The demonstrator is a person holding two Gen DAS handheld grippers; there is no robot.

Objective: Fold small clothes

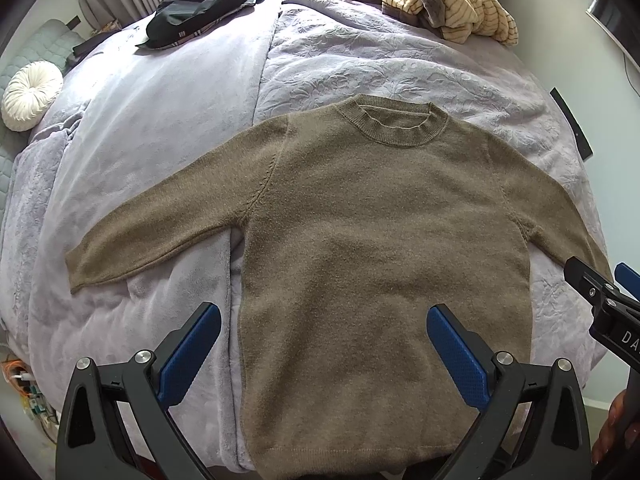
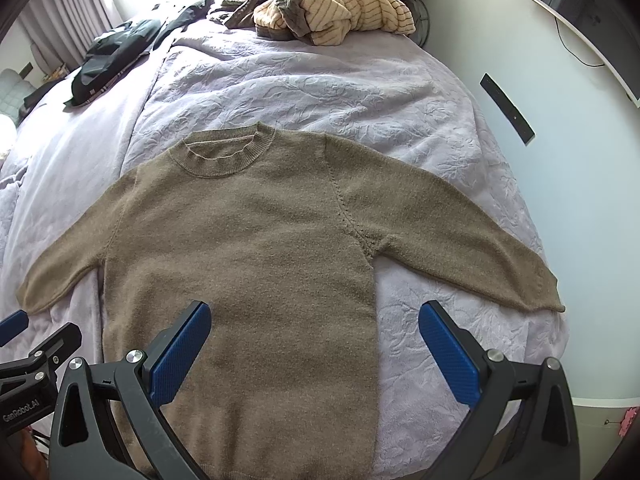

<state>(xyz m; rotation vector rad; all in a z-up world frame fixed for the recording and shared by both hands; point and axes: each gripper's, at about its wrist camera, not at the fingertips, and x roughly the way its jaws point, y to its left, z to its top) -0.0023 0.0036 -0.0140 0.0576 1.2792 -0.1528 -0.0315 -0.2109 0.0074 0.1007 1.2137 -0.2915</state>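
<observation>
A small brown knit sweater (image 1: 360, 240) lies flat and face up on the lilac bedspread (image 1: 160, 152), collar away from me, both sleeves spread out to the sides. It also shows in the right wrist view (image 2: 248, 248). My left gripper (image 1: 324, 316) is open and empty, hovering above the sweater's lower left part. My right gripper (image 2: 316, 316) is open and empty above the sweater's lower right edge. The right gripper shows at the right edge of the left wrist view (image 1: 600, 280); the left gripper shows at the left edge of the right wrist view (image 2: 32, 336).
A heap of striped beige clothes (image 1: 444, 4) and a dark garment (image 1: 200, 4) lie at the far end of the bed. A round white cushion (image 1: 32, 94) sits off the left side. The wall (image 2: 580, 200) runs close along the bed's right side.
</observation>
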